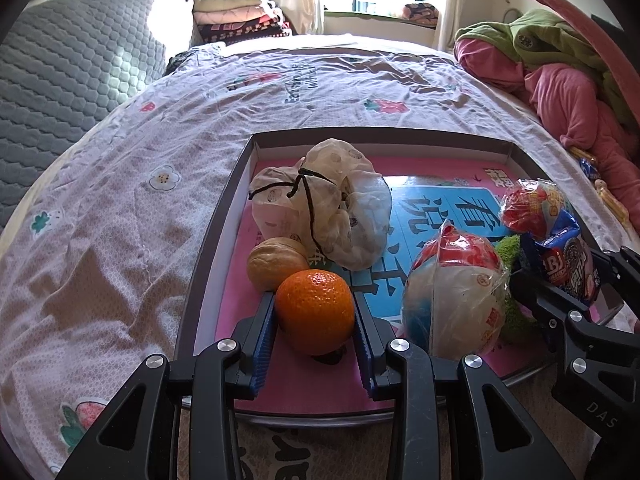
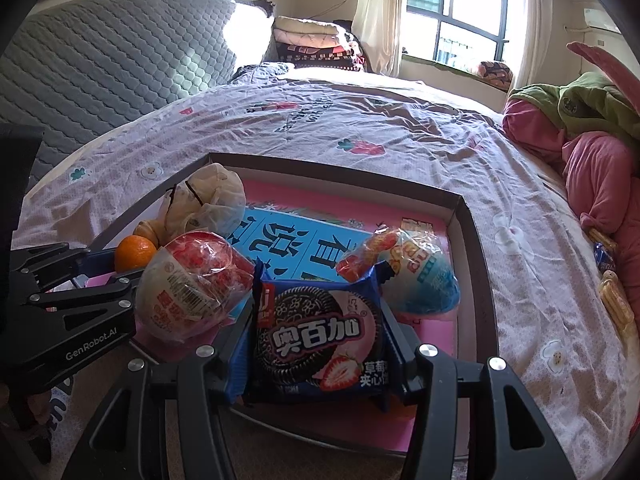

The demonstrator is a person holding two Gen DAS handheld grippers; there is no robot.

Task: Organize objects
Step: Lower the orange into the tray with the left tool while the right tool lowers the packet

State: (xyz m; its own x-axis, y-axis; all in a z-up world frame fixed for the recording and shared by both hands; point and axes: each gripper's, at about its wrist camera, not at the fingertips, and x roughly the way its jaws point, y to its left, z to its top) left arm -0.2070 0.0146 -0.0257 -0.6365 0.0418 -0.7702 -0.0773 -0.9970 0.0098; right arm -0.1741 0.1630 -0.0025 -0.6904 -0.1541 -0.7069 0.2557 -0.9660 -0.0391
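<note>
Left wrist view, left tool (image 1: pixel 315 312) clamps orange (image 1: pixel 315 306) — right tool (image 2: pixel 316 344) clamps cookie packet (image 2: pixel 318 342)

The green thing (image 1: pixel 508 248) at three o'clock hides behind the wrapped ball (image 1: pixel 456 292); the walnut (image 2: pixel 146 229) sits half behind the orange (image 2: pixel 134 253).

Counted in the box lid (image 1: pixel 224 216): one orange (image 1: pixel 315 312), one walnut (image 1: pixel 276 263), one drawstring pouch (image 1: pixel 320 208), two wrapped round snacks (image 1: pixel 454 300) (image 1: pixel 534 204), one cookie packet (image 2: pixel 318 336). Two hand-held grippers, left (image 1: pixel 314 344), right (image 2: pixel 316 364).
</note>
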